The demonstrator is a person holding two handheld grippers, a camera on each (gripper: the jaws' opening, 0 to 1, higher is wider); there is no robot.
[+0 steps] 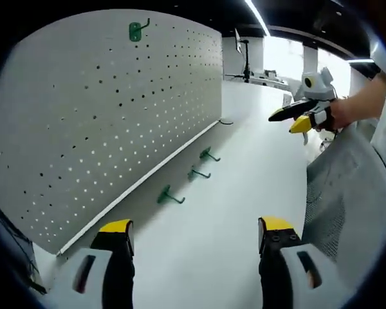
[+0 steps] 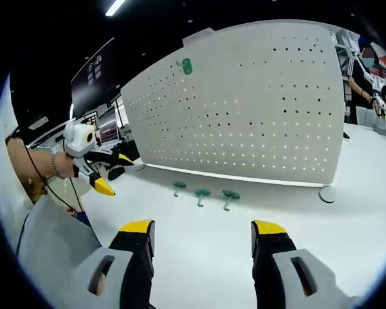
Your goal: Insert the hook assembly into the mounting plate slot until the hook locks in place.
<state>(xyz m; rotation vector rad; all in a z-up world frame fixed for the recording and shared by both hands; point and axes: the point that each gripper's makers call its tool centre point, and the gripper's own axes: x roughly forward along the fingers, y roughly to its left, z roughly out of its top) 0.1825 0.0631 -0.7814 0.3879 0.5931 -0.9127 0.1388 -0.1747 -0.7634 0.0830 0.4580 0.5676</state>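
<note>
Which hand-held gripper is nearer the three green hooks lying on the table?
Neither clearly. Both hand-held grippers hang open and apart from the three green hooks by the pegboard: left at the row's near end, right facing it from the table side.

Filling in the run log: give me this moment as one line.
left gripper: open, empty | right gripper: open, empty | green hooks: three on table | one hook on pegboard

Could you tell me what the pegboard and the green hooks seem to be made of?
Pegboard: apparently white-painted sheet metal or plastic, matte, thin, evenly perforated. Green hooks: glossy, uniform green, probably moulded plastic or coated metal; too small to tell.
</note>
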